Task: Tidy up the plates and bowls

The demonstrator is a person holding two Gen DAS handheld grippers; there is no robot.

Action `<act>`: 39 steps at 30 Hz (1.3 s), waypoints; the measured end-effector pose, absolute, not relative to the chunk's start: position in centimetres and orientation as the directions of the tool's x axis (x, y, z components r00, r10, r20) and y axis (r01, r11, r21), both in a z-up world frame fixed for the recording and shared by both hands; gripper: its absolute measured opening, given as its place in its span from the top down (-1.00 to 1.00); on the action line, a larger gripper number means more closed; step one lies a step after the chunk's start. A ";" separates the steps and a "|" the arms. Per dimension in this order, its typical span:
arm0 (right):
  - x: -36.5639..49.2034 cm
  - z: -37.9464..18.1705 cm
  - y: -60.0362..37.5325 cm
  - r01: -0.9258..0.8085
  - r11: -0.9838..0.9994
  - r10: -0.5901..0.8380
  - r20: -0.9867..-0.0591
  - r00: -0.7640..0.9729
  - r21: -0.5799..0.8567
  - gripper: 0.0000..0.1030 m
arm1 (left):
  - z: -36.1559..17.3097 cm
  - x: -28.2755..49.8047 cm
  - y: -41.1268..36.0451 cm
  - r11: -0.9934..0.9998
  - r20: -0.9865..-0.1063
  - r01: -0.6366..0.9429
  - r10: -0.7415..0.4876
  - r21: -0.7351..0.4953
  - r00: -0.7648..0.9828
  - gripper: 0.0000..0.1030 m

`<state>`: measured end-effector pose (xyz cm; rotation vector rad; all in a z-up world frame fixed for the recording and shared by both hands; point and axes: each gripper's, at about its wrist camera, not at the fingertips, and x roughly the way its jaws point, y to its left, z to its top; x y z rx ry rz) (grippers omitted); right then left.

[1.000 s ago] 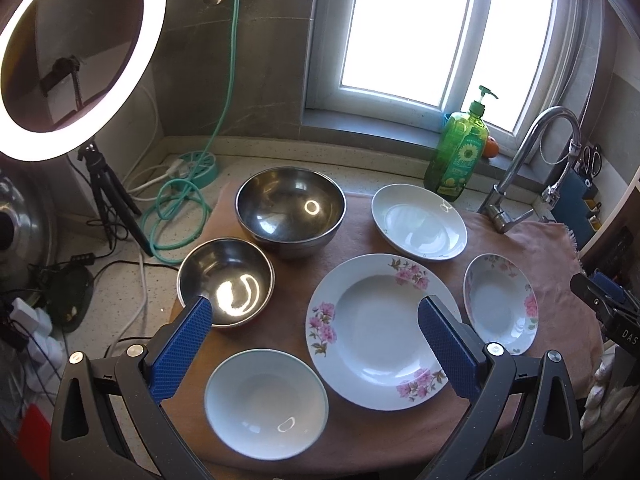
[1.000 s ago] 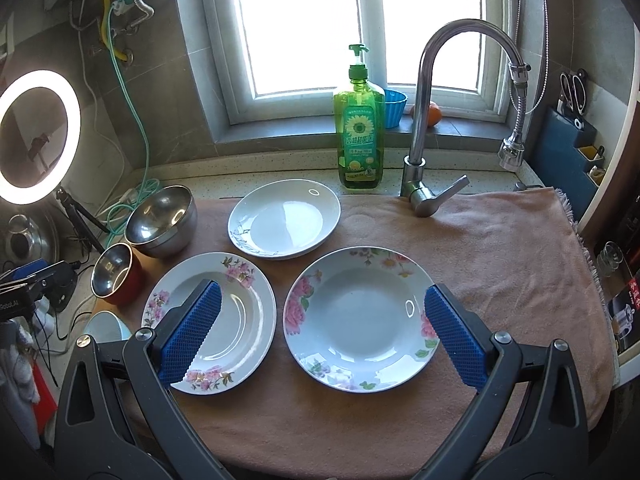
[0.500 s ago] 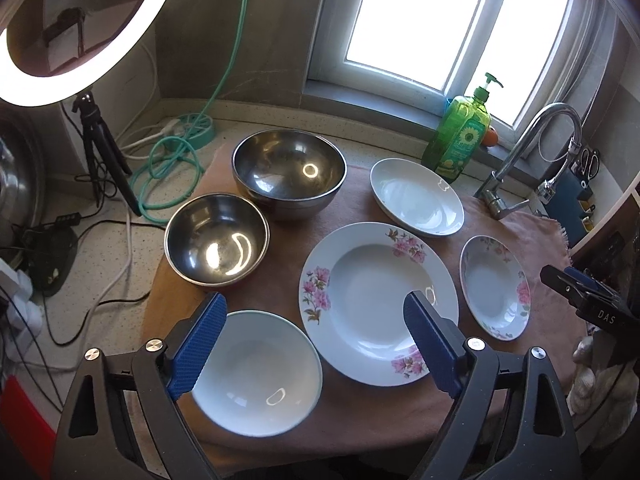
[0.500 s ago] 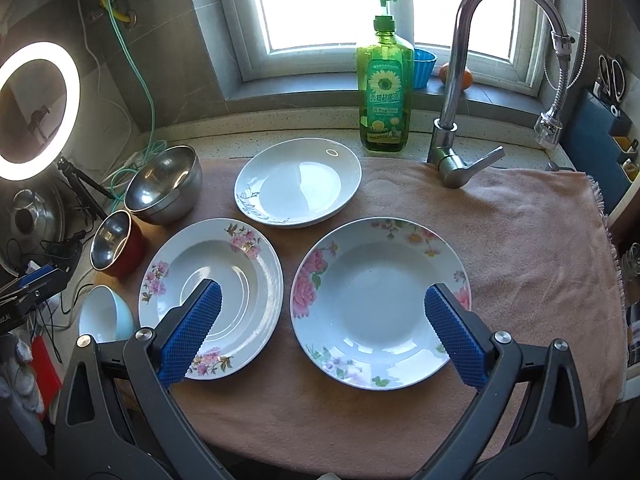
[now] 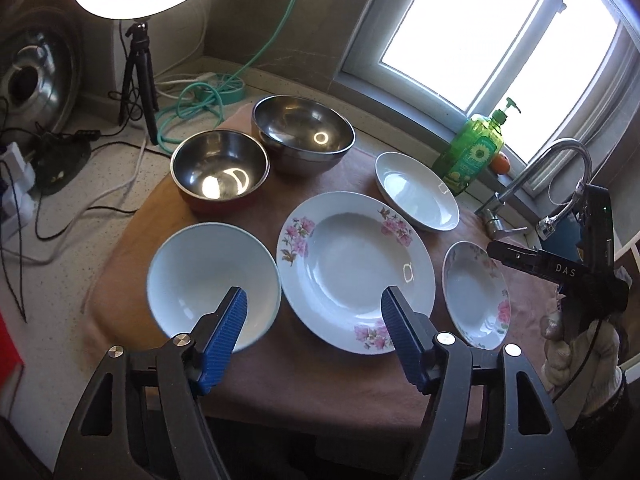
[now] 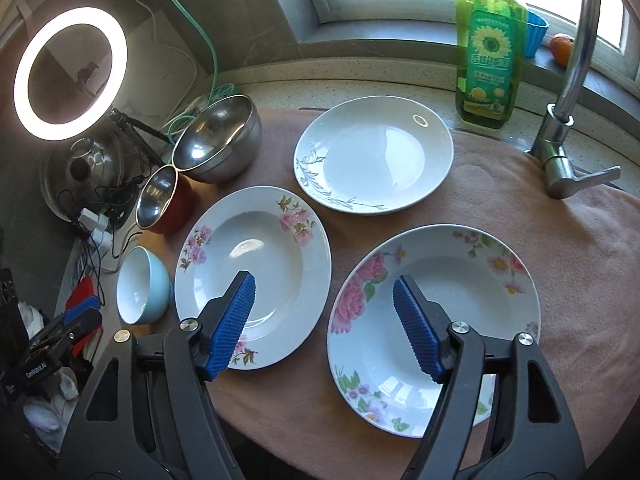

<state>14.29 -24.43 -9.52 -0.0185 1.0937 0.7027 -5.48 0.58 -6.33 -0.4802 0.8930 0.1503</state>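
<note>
On a pink cloth [image 5: 304, 376] lie a light blue bowl [image 5: 200, 268], a large floral plate [image 5: 344, 256], a small floral plate [image 5: 472, 292], a white plate [image 5: 416, 192] and two steel bowls [image 5: 220, 168] [image 5: 302, 136]. My left gripper [image 5: 314, 312] hovers over the blue bowl's right rim and the large plate's left edge, its jaws closing, touching nothing. My right gripper [image 6: 326, 300] hangs over the gap between two floral plates [image 6: 256, 256] [image 6: 460, 292], its jaws closing too, with nothing gripped. A gloved hand [image 5: 576, 344] holds the right gripper [image 5: 556, 268].
A green soap bottle [image 6: 488, 52] and a faucet [image 6: 568, 80] stand at the back right by the window. A ring light [image 6: 70, 72] on a tripod, a pot lid [image 6: 80, 168], a green hose [image 5: 200, 96] and cables crowd the counter on the left.
Both grippers have come down and nearer to the dishes, and both pairs of jaws have narrowed. The left view has rolled, and the blue bowl now lies under its left finger.
</note>
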 end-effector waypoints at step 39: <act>25.3 -15.5 -8.0 -0.772 0.545 0.427 -0.900 -0.082 0.328 0.44 | -15.9 -6.3 -2.4 0.599 -0.757 -0.513 -0.266 -0.615 0.597 0.64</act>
